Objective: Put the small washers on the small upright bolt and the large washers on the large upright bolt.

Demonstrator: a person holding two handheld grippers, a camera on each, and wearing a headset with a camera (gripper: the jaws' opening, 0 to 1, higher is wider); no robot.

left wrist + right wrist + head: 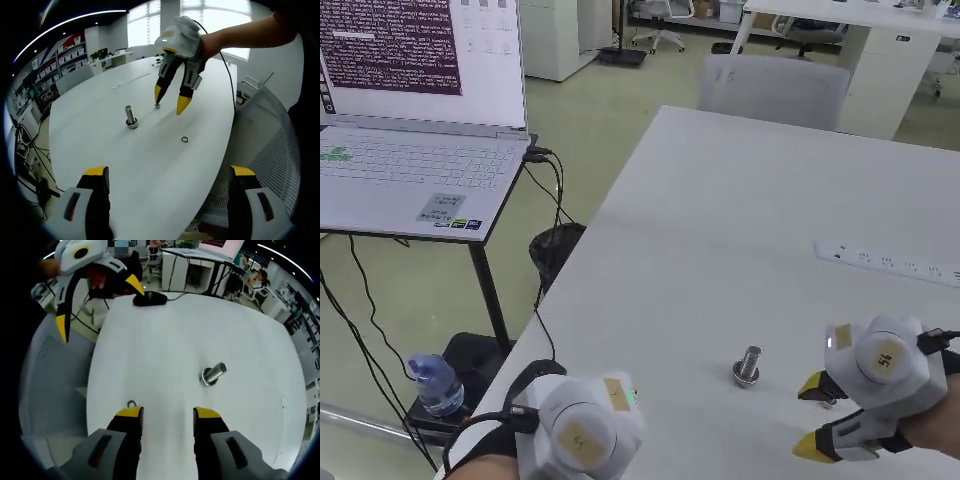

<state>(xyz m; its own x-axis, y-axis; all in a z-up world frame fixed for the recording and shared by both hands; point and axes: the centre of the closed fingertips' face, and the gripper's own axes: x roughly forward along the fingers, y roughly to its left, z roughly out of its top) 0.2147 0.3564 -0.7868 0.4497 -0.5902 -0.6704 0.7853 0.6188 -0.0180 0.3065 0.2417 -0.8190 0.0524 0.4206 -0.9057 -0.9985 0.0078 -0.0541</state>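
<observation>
Standing head-down near white desk's (720, 220) front edge, threaded steel bolt (748, 365); thin ring (184, 139), probably washer, nearby; left gripper (168, 172), right gripper (168, 412) released.

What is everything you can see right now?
Table: one, white, under the work.
Bolt: one, silver, upright mid-table.
Washers: two, silver, loose near the bolt.
Power strip: one, white, table's right side.
Laptop: one, white, open, stand at left.
Bottle: one, clear, floor under laptop.
Bin: one, black, beside table.
Chair: one, grey, table's far end.
Left gripper: one, white with yellow tips, open.
Right gripper: one, white with yellow tips, open.
</observation>
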